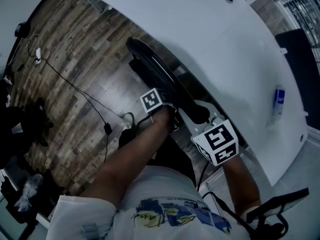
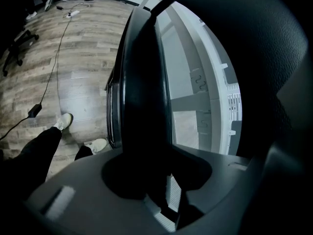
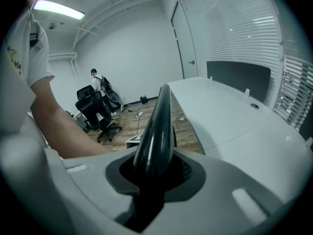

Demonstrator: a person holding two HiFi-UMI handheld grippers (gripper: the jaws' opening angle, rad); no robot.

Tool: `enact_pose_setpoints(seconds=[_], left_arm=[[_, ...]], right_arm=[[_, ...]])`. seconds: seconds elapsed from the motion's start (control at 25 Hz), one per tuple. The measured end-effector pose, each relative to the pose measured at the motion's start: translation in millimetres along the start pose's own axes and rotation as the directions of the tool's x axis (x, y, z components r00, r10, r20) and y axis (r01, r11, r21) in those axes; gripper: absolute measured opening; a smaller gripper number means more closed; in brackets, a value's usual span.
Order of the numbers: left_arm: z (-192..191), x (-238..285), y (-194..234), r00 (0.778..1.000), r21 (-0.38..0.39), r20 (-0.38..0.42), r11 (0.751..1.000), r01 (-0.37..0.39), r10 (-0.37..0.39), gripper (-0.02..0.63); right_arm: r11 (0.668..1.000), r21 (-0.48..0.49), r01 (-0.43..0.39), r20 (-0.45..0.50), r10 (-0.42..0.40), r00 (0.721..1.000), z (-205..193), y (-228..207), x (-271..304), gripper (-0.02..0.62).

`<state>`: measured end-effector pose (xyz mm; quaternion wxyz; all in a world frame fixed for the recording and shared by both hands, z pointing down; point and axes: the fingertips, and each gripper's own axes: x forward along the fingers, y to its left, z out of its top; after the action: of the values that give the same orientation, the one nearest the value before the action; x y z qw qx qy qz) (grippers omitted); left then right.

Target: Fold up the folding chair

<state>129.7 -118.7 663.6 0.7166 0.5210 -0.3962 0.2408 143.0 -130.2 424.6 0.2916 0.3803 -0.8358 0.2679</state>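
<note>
Wood floor (image 1: 70, 79) flanked the white table (image 1: 225, 59), and just off its edge my left gripper (image 2: 152, 176) and right gripper (image 3: 154, 173), jaws part-closed, both clamped the flat black chair (image 1: 155, 66), whose length ran straight away from them.

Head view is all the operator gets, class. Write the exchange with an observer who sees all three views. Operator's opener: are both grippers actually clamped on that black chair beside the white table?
Observer: Left gripper, yes: its own view shows the chair with its dark edge seated between the jaws.
Operator: And the right one?
Observer: Right gripper too: the glossy black edge fills its jaws.
Operator: Anyone else nearby?
Observer: A person stands by the far wall, beside an office chair.
</note>
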Motion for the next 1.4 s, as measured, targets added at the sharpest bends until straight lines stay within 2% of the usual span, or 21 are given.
enact_pose_setpoints(seconds=[0.36,0.52,0.84,1.28,1.4], left_arm=[[6.6,26.3,-26.9,0.998,0.049,-0.062,0.999,0.020,-0.017,0.156],[9.6,31.6,-38.2,0.995,0.076,-0.084,0.995,0.066,-0.060,0.164],[12.5,36.8,-57.4,0.987,0.097,-0.081,0.984,0.146,-0.138,0.176],[14.9,33.8,-66.9,0.979,0.152,-0.100,0.969,0.193,-0.179,0.179],[12.7,37.1,-73.4,0.971,0.165,-0.110,0.960,0.228,-0.212,0.184]], right_arm=[[1.000,0.020,-0.010,0.008,0.010,1.000,-3.4,-49.7,-5.4,0.077],[0.999,0.030,-0.014,0.007,0.014,1.000,-2.0,-63.9,-7.7,0.077],[0.999,0.032,-0.016,0.008,0.015,1.000,-2.3,-86.8,-13.3,0.075],[0.999,0.037,-0.027,0.012,0.027,1.000,-1.1,-99.0,-13.5,0.075],[0.999,0.037,-0.023,0.005,0.023,1.000,-2.7,-104.3,-17.2,0.075]])
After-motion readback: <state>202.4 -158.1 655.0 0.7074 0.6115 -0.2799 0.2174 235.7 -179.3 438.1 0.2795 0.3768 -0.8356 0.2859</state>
